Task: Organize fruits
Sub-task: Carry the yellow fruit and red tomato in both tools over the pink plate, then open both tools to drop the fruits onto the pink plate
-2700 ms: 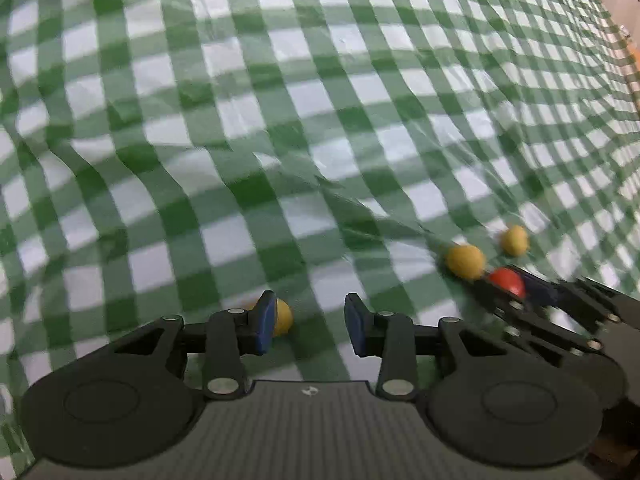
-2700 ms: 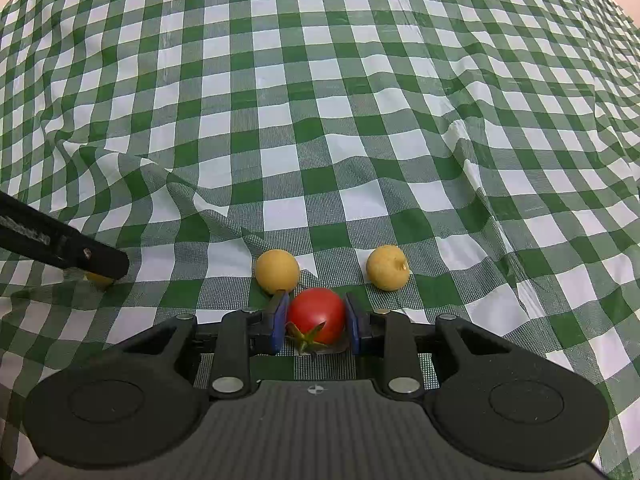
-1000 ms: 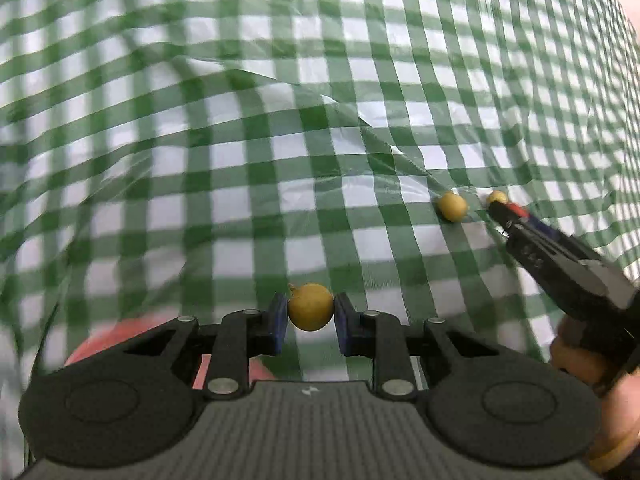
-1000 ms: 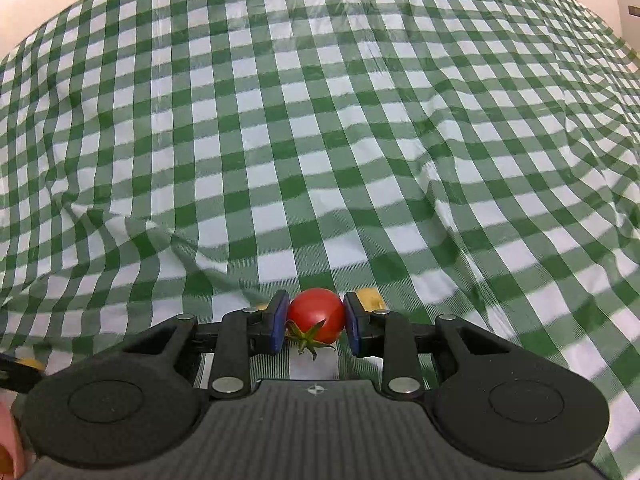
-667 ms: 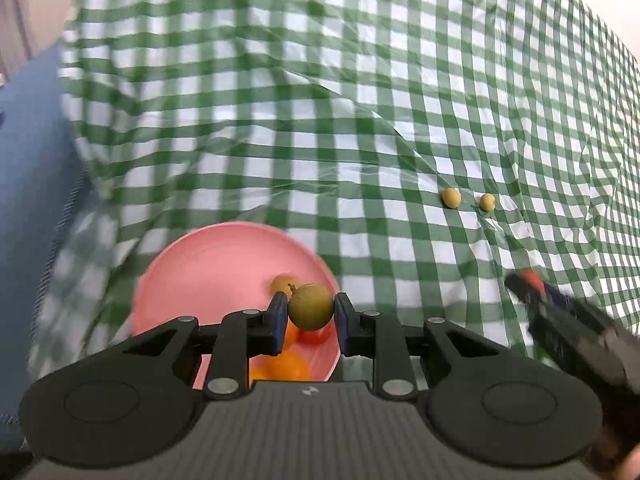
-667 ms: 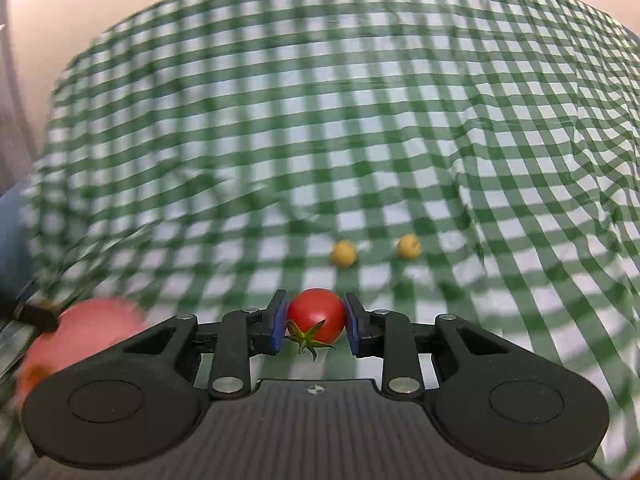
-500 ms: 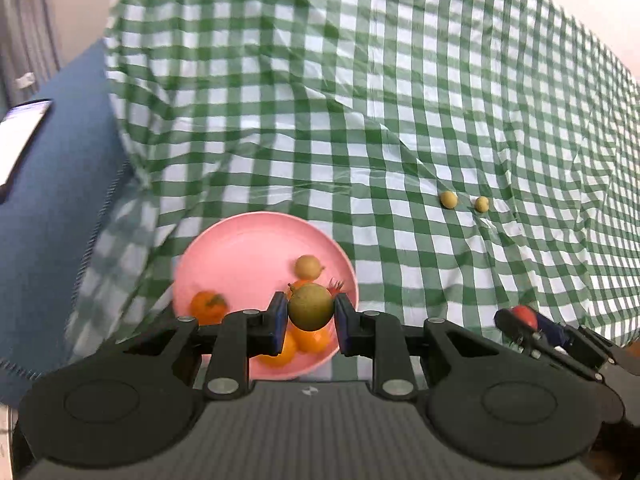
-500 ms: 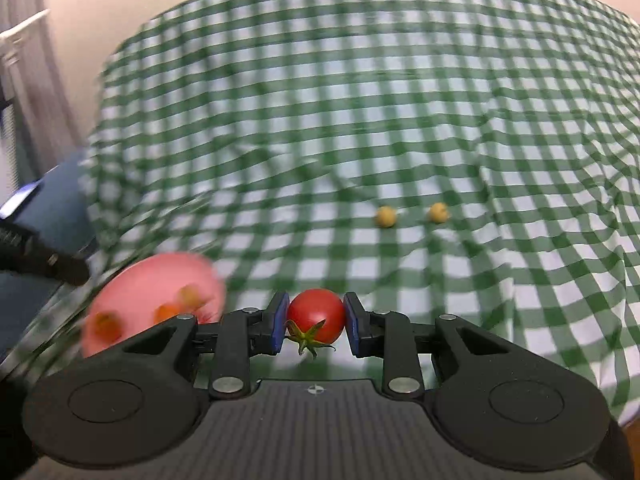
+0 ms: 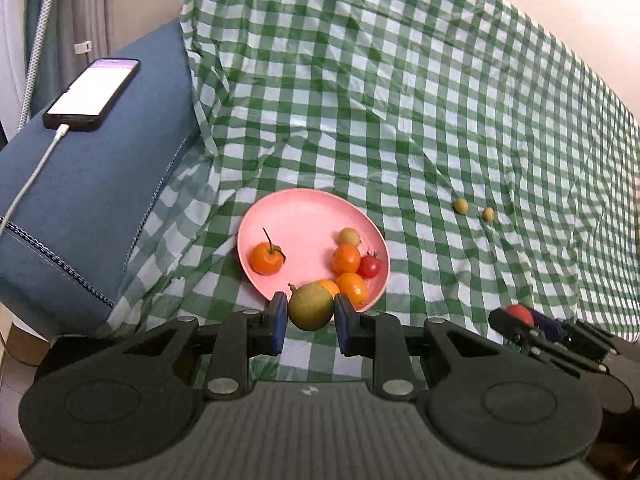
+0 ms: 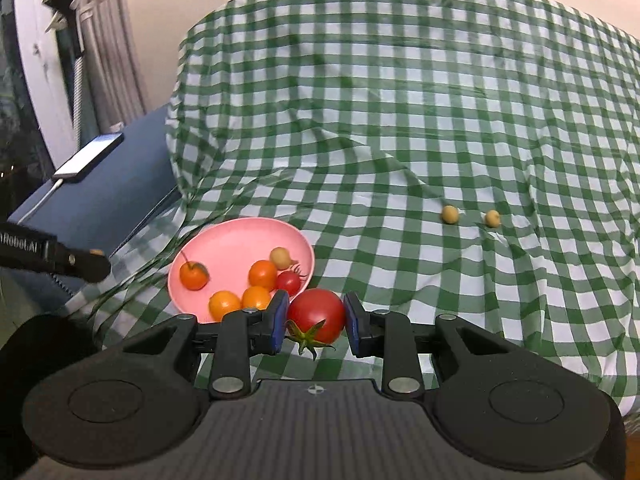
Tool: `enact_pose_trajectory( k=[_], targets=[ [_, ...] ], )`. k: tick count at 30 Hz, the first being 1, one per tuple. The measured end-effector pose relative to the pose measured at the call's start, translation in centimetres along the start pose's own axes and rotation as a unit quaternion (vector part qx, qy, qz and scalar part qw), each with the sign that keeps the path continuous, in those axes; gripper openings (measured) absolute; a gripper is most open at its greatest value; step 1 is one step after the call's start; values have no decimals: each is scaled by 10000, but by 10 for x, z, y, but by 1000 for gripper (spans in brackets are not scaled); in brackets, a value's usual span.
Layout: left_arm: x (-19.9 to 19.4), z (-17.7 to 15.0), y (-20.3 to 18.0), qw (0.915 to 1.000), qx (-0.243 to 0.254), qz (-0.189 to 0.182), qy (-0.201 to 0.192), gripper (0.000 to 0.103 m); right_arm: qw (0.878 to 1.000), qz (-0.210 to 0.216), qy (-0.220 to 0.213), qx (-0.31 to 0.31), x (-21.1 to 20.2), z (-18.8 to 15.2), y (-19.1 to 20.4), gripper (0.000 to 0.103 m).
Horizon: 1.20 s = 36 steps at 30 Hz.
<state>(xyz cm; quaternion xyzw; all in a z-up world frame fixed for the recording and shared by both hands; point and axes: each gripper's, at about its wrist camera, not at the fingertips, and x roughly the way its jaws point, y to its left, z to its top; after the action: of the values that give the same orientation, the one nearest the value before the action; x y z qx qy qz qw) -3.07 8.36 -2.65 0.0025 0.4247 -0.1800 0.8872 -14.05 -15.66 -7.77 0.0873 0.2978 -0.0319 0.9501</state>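
Landmark: the round pink plastic plate [image 9: 280, 216] sitting on the green-and-white checked cloth [image 9: 400, 100].

Done so far, judging by the plate: six pcs are lying in it, namely a stemmed orange mandarin [image 9: 265, 258] on its left side, and on the right side three more small orange citrus fruits [image 9: 346, 258], a small red cherry tomato [image 9: 369, 266] and a pale yellow-brown round fruit [image 9: 350, 236] at the back of that cluster.

In hand: the left gripper [image 9: 311, 322] is clamping a round yellow-green longan-like fruit [image 9: 311, 307] btwn its blue pads, jaws narrowed right down onto it, hanging at the plate's near rim. The right gripper [image 10: 316, 328] is pinching a red tomato with green calyx [image 10: 317, 315] the same way, pads pressing both sides, hovering just right of the plate's near edge. In the left wrist view that right gripper [image 9: 532, 326] is sitting well to the right of the plate.

Left to do: both held pcs aren't in the plate yet; looks like drop-off is the step in hand. Two small yellow round fruits [image 9: 461, 206] are lying side by side, close but apart, on the cloth well right of and beyond the plate, so prob. one more trip w/ each hand. Roughly three quarters through, by my count.

Off-task: a black smartphone on a white cable [image 9: 94, 92] is resting on a blue cushion [image 9: 100, 184] far left of the plate.
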Motion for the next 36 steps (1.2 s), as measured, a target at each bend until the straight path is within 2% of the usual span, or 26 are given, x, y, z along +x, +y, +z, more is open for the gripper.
enact_pose_trajectory(
  k=[7, 18, 29, 36],
  targets=[
    [19, 14, 10, 9999, -137, -63, 34, 28, 9997, 134, 57, -182, 20, 11, 17, 31],
    [86, 46, 27, 9991, -320, -121, 252, 28, 9988, 323, 317, -179, 95, 32, 26, 31],
    [141, 64, 33, 9987, -174, -1, 484, 28, 9973, 501, 529, -64, 158, 46, 35, 31],
    [167, 68, 27, 9979, -32, -47, 640, 28, 9971, 444, 619, 71, 188, 52, 34, 31]
  ],
)
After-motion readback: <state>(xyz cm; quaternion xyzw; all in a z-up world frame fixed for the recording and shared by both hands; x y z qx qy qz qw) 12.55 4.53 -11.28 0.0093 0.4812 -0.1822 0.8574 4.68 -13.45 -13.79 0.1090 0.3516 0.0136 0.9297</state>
